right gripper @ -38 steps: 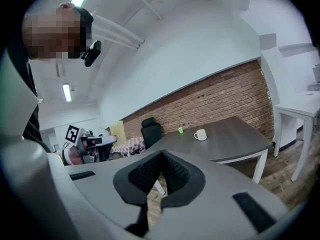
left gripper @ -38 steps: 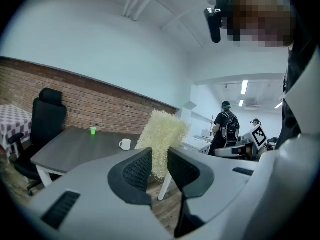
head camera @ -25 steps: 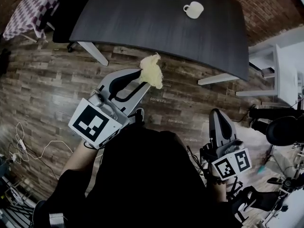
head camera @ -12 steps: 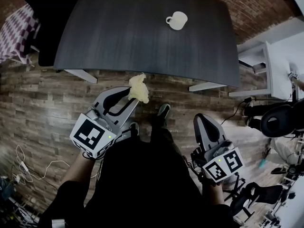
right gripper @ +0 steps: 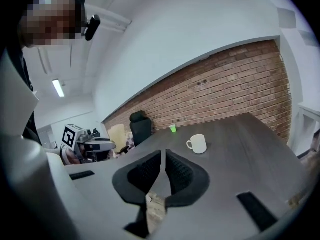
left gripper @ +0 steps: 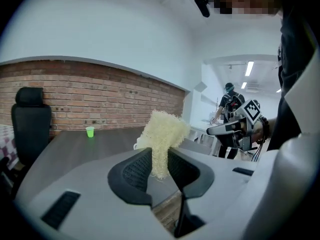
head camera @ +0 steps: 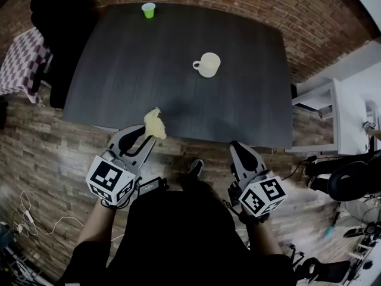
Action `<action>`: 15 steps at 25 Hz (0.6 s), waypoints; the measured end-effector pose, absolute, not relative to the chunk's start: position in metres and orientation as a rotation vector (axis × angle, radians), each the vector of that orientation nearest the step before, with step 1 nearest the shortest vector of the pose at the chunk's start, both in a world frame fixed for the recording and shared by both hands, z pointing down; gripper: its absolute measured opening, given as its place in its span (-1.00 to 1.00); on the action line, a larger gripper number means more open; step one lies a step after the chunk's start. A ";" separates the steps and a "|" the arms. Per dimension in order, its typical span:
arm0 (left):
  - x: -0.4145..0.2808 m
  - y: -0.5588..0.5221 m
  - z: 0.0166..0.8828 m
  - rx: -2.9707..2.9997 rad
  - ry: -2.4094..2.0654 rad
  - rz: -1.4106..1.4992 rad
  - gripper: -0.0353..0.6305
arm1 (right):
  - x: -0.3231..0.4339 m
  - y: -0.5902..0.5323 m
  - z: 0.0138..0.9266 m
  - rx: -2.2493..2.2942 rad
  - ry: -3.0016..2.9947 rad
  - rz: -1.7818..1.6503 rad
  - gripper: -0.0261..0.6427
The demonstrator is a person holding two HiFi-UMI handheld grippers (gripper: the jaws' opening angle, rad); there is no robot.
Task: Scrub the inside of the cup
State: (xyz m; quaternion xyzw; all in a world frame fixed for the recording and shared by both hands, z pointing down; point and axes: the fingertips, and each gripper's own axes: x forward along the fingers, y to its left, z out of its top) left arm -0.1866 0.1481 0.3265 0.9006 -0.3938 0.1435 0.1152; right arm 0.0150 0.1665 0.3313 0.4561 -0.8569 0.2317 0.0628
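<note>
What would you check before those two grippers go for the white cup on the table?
1. Scrubbing pad gripped: ok, the left gripper is shut on the yellow pad.
2. Other hand free: ok, the right gripper has its jaws together with nothing between them.
3. Cup standing: ok, the white cup is upright on the table.
4. Cup close enough: not ok, both grippers are back at the table's near edge.
5. What is inside the cup: cannot tell.
</note>
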 end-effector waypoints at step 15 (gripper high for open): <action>-0.157 0.051 0.336 2.544 -1.313 0.796 -0.59 | 0.075 -0.019 0.374 1.053 -2.573 0.477 -0.32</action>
